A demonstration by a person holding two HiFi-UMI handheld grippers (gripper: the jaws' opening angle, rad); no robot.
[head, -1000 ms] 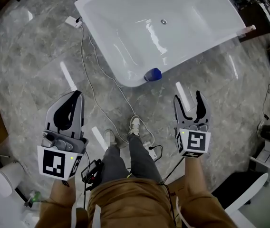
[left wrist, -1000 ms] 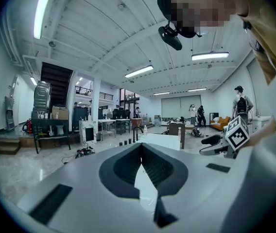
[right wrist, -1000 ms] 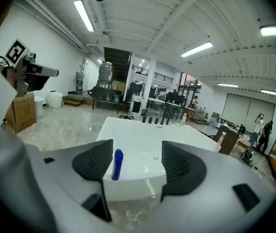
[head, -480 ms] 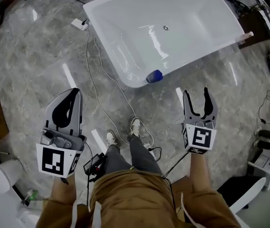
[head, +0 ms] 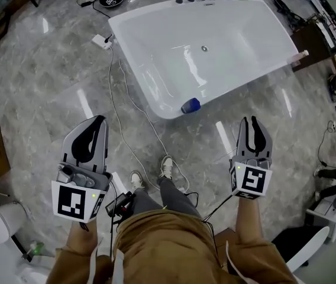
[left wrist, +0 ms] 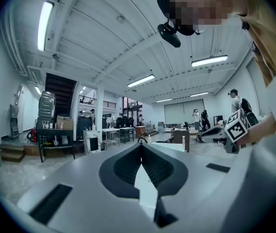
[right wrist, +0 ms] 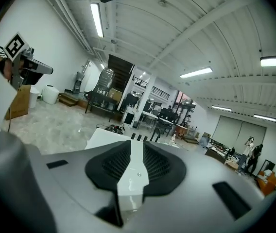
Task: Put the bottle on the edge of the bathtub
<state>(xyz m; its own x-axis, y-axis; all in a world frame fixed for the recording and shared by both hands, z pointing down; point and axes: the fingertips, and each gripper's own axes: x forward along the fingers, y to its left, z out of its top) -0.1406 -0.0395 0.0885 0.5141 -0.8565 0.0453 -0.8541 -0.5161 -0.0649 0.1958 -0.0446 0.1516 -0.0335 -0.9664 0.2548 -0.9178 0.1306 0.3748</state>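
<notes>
Closing the empty right hand-held gripper (head: 252,120), holding the left hand-held gripper (head: 98,119) pressed together, both well short of the bottle (head: 190,105) lying at the bathtub's (head: 150,40) near end.

head view looks steeply down; all 3 views share the bathtub (head: 156,64).
</notes>
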